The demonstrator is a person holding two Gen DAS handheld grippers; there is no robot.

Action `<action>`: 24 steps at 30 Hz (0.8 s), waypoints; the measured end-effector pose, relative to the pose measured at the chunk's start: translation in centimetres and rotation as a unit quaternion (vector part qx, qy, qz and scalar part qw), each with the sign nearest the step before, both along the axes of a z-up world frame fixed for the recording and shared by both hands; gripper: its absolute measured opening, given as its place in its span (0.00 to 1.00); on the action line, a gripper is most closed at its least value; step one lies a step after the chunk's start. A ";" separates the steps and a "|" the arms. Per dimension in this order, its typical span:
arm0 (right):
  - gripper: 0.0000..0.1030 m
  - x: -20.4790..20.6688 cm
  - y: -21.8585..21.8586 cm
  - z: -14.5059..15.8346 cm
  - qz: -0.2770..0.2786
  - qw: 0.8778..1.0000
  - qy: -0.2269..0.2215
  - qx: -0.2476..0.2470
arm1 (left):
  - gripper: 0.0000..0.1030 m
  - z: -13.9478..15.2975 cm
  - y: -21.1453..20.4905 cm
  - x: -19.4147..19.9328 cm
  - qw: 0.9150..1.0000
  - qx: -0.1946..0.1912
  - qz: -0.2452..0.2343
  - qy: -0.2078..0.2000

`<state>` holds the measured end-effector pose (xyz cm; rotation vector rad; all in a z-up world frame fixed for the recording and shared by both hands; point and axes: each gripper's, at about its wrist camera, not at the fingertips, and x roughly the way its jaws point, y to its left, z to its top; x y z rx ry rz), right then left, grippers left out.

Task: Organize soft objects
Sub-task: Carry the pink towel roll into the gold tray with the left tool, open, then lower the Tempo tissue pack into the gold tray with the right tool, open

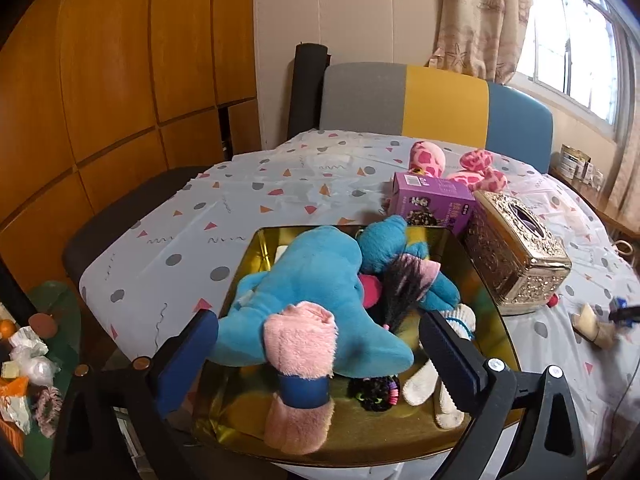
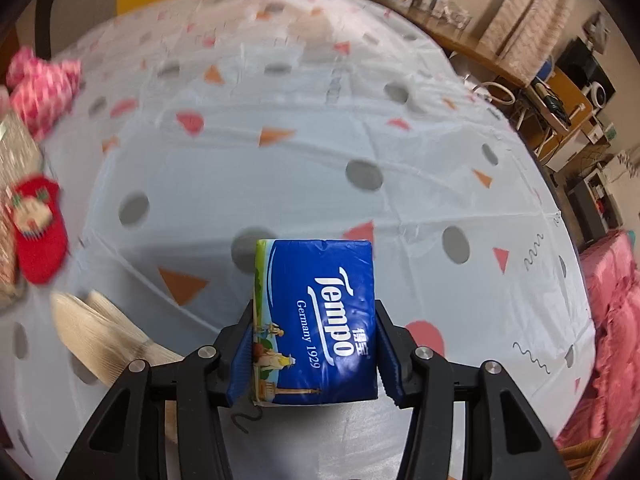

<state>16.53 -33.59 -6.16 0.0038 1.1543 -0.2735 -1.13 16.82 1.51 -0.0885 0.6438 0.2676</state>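
Blue plush toy point(image 1: 316, 280) lies in the gold tray point(image 1: 492, 320) between my left gripper point(image 1: 320, 344) fingers, w/ jaws wide apart, pads clear of it; pink furry limb w/ a blue band nearest me. Right gripper point(image 2: 314, 356) is clamped on a blue Tempo tissue pack point(image 2: 320, 320), upright btw the pads, bottom edge hidden. Beige item left of it is blurred.

Ornate gold box point(image 1: 520, 256), purple carton point(image 1: 434, 202)
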 end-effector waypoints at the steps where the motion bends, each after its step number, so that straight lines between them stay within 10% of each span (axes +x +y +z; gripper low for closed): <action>1: 0.51 -0.2 -0.1 0.7 -0.002 1.000 -0.017 0.006 | 0.99 -0.1 0.0 0.0 1.000 -0.002 -0.001 0.002; 24: 0.51 -6.2 14.7 14.9 0.183 0.957 -0.210 0.083 | 1.00 -1.0 0.4 -0.1 1.000 -0.013 -0.001 0.017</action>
